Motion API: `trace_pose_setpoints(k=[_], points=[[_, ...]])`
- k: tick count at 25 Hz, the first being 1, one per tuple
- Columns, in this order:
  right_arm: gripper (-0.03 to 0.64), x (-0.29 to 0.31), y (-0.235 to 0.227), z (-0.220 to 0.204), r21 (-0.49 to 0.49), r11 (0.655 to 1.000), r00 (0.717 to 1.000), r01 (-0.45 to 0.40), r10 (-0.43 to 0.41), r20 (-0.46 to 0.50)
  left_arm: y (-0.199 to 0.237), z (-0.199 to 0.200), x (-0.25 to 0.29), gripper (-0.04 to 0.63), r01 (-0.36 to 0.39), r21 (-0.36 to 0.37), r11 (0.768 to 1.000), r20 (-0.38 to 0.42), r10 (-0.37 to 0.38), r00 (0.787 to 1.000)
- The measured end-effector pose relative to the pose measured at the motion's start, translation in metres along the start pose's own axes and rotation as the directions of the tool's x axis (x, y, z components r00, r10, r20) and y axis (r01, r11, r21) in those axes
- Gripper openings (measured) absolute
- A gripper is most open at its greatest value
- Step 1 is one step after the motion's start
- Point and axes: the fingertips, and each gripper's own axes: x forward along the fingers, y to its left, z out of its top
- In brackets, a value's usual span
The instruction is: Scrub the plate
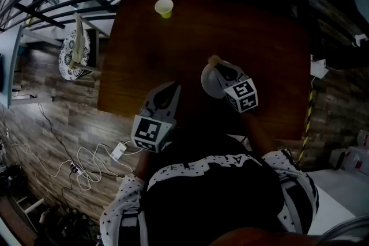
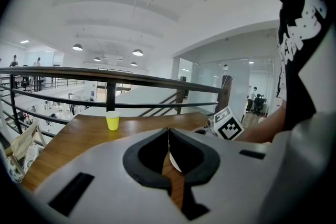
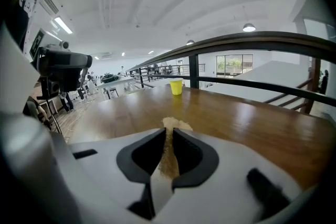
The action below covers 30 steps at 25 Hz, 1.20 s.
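Plate [image 1: 209, 82]: pale disc on the wooden table [image 1: 265, 37], toward the near edge, just under the R gripper [image 1: 221, 68]. A white sliver of it also shows thru the L gripper's [image 2: 168, 131] jaw window. We can't tell if it lies quite flat.

Handling (our judgement): stiff, light, smooth-faced, so prob. slippery and apt to skate on the polished top when rubbed. Breakable if ceramic; matl unclear. Best hold: pinch the rim on the side nearest L, or press down on the rim, w/ scrubbing kept to the face.

R claw: closed on a tan sponge [image 3: 176, 124], a thin slab pinched betw. the jaws w/ its frayed end poking past the tips. Sponge looks soft and should give under load. R hand reaches fwd over the plate, jaws pointing away from the body, marker cube up.

L claw: jaws together, nothing gripped as far as we see. L sits close to the body, angled twd the plate, tips near it but apart.

Yellow cup [image 1: 164, 7] at the far edge, well apart.
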Motion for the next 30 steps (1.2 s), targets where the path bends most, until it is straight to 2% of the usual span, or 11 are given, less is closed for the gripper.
trace_pose_setpoints(k=[15, 30], points=[[0.049, -0.001, 0.015, -0.01, 0.008, 0.999, 0.998, -0.053, 0.054, -0.041, -0.006, 0.004, 0.002, 0.014, 0.011, 0.011, 1.0, -0.001, -0.011, 1.0], [0.049, -0.005, 0.025, -0.015, -0.016, 0.997, 0.997, -0.073, 0.072, -0.039, -0.013, 0.0, 0.002, 0.014, 0.012, 0.009, 1.0, 0.003, -0.012, 1.0]])
